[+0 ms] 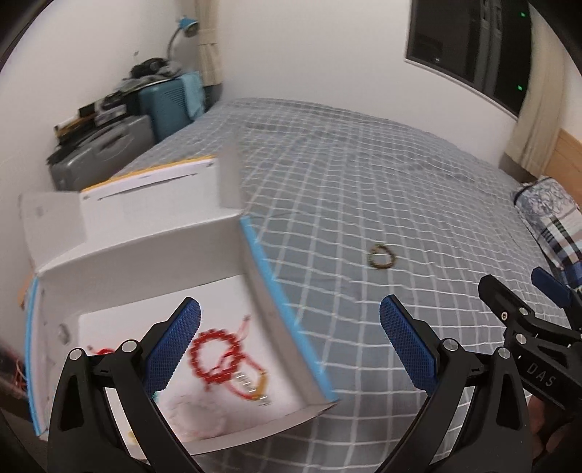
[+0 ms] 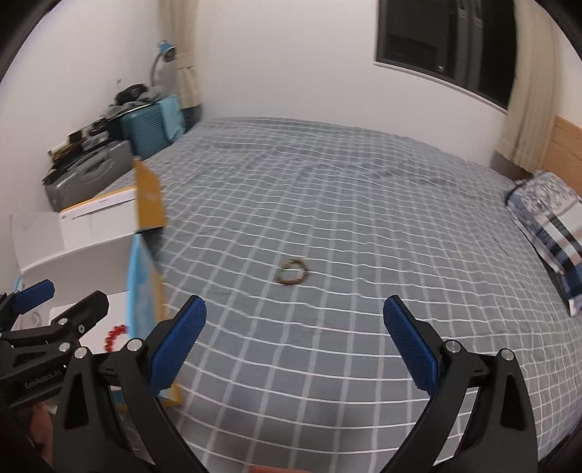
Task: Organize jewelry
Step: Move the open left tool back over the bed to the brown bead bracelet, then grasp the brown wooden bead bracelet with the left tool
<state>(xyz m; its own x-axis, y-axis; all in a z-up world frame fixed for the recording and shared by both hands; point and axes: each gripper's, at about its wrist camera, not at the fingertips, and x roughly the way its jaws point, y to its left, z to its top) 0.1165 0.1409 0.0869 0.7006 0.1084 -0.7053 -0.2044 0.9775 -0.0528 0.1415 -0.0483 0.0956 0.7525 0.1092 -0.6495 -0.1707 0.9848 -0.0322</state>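
A brown beaded bracelet (image 1: 382, 256) lies on the grey checked bedspread; it also shows in the right wrist view (image 2: 293, 275). An open white box with blue edges (image 1: 271, 287) sits at the bed's left side and holds a red beaded bracelet (image 1: 212, 354) and a red string piece with clear and yellow beads (image 1: 251, 387). My left gripper (image 1: 291, 345) is open and empty, partly over the box's right wall. My right gripper (image 2: 294, 345) is open and empty, short of the brown bracelet. The box (image 2: 142, 287) and red beads (image 2: 115, 336) show at its left.
Grey and teal suitcases (image 1: 109, 149) with clutter stand against the wall at the left. A blue desk lamp (image 1: 187, 27) is behind them. Patterned pillows (image 1: 553, 214) lie at the right. A dark window (image 1: 469, 47) is on the far wall.
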